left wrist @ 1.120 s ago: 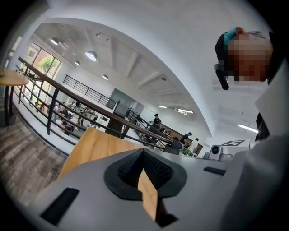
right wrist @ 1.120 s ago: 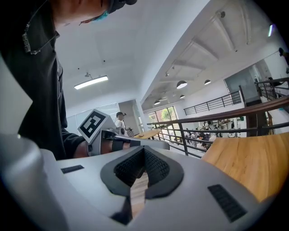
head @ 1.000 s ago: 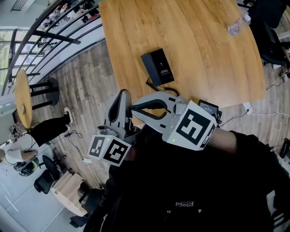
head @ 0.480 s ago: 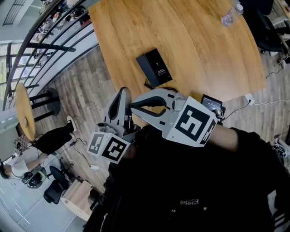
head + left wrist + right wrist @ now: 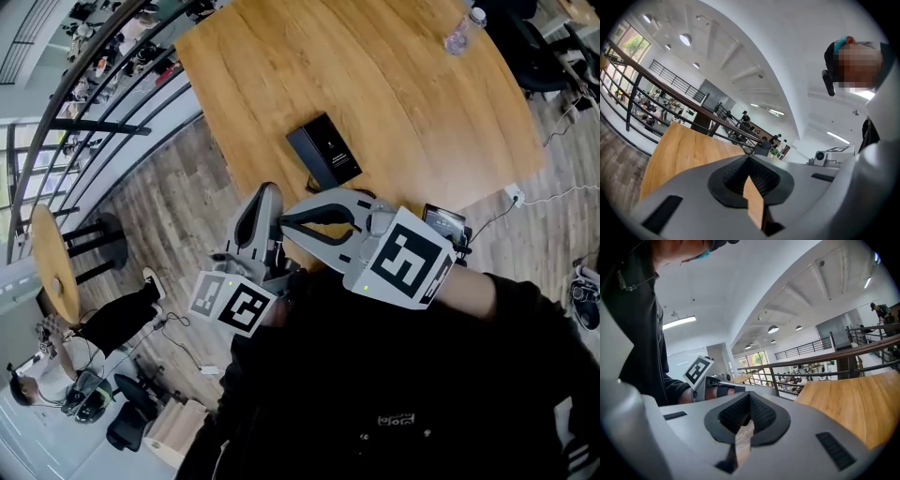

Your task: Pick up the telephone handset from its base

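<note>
Surroundings: wooden table [image 5: 403,103] ahead and below. On it, a black box [image 5: 324,150] toward the left edge, a dark cord [image 5: 315,182] trailing from the box toward the near edge, and a clear plastic bottle [image 5: 457,35] well apart at the far side. Past the table's left edge: plank floor [image 5: 178,197], metal railing [image 5: 98,103], small round table [image 5: 54,267]. Office chair [image 5: 539,56] at the far right corner.

Telephone [image 5: 443,222]: taken to be the dark unit with a small screen at the near table edge, largely hidden behind the right gripper's marker cube [image 5: 405,262]. Handset not distinguishable. Lies to the right of both sets of jaws and apart from them.

Left gripper [image 5: 266,199]: jaws closed together, nothing held. Right gripper [image 5: 284,223]: jaws likewise together and empty, tips just beside the left gripper, over the near table edge.

Open tabletop across the middle and far side. Near edge crowded by both grippers and the person's dark clothing [image 5: 394,394].
</note>
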